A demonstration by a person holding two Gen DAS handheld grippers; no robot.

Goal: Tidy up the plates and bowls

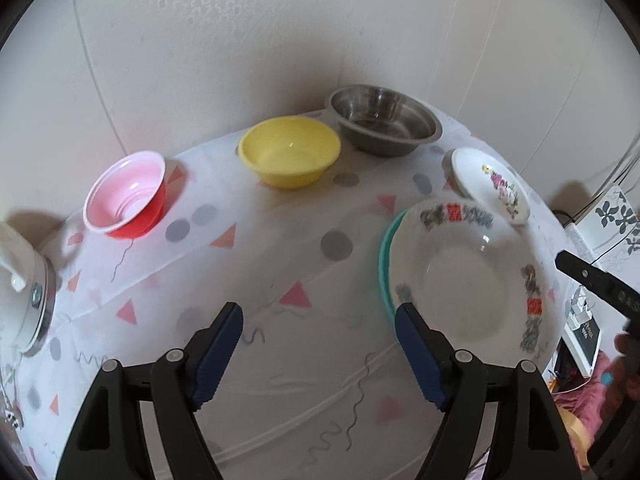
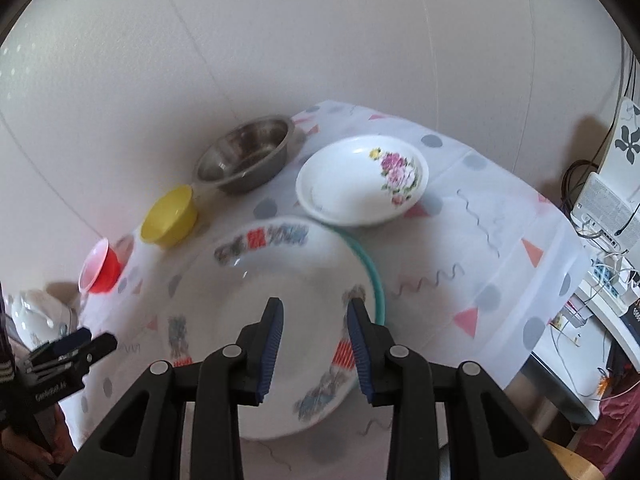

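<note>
A large white plate with a patterned rim [image 1: 460, 276] [image 2: 256, 308] lies on a teal plate [image 1: 386, 256] [image 2: 370, 272]. A small white dish with pink flowers [image 1: 492, 184] [image 2: 360, 184] sits at their far rim and overlaps it. Along the wall stand a steel bowl [image 1: 384, 120] [image 2: 248, 156], a yellow bowl [image 1: 290, 152] [image 2: 170, 216] and a red bowl with a pink inside [image 1: 128, 196] [image 2: 100, 272]. My left gripper [image 1: 319, 310] is open wide over the cloth, just left of the large plate. My right gripper [image 2: 316, 304] hovers open above that plate, with nothing gripped.
A patterned white cloth [image 1: 280, 240] covers the table. A white kettle [image 1: 20, 280] [image 2: 36, 316] stands at the left edge. Past the table's right edge is a shelf with a white box and cables [image 2: 608, 208].
</note>
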